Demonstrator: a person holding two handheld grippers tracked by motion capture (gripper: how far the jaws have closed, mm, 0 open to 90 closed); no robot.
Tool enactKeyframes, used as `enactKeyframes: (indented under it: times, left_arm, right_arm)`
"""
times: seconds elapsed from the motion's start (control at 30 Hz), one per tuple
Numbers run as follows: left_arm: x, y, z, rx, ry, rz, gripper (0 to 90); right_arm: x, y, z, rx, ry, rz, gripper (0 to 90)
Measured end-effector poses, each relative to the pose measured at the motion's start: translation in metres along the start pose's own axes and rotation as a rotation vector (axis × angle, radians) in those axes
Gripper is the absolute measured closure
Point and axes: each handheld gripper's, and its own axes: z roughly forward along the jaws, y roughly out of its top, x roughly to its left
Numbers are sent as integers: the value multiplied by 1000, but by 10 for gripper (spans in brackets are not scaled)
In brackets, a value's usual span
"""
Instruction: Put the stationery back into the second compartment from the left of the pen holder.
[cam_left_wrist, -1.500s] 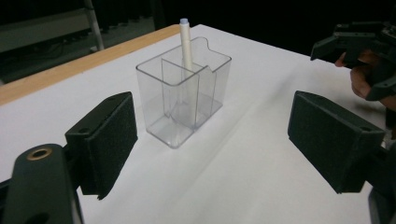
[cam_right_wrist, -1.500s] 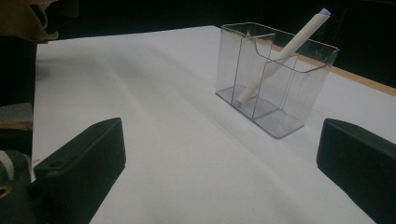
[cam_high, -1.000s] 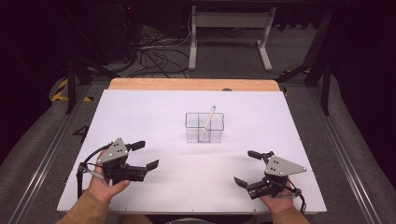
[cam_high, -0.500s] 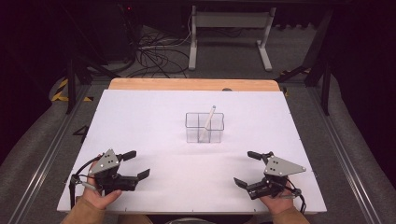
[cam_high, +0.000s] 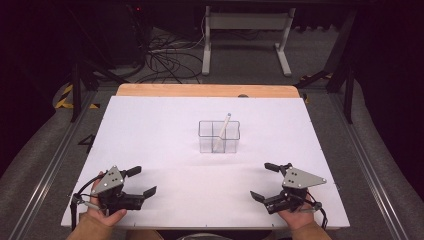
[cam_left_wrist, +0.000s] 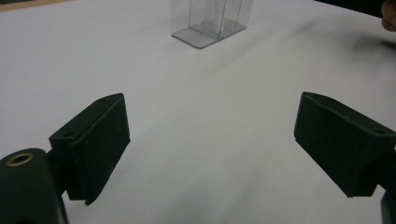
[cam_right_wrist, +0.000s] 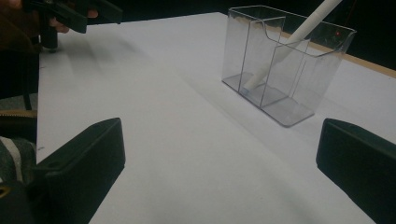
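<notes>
The compartmented box (cam_right_wrist: 285, 65) is clear glossy plastic; the stick (cam_right_wrist: 299, 35) in it looks matt white. The table (cam_high: 165, 130) has a smooth matt white top, with bare wood along its far edge.

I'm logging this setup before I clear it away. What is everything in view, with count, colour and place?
organizer: one, clear plastic, with compartments, middle of the table.
pen: one, white, leaning tilted in the organizer, top end above its rim.
table: one, white top, with a wooden strip along its far edge.
cables: a tangle, black, on the floor beyond the table.
frame: one, grey metal, on the floor behind the table.
left hand-held gripper: one, black, near left of the table, jaws open, nothing between them.
right hand-held gripper: one, black, near right, jaws open, nothing between them.
</notes>
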Motion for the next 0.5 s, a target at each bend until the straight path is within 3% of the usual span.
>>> enactKeyframes:
  times: [0.13,0.33,0.5]
  left_arm:
    - [2,-2,1,8,-7,-1,111]
    - [5,-3,2,-10,-6,-59,112]
    - [6,-2,1,-16,4,-50,112]
  right_arm:
    - [0,0,1,6,3,0,18]
    - [0,0,1,5,2,3,18]
    - [0,-1,1,8,1,6,18]
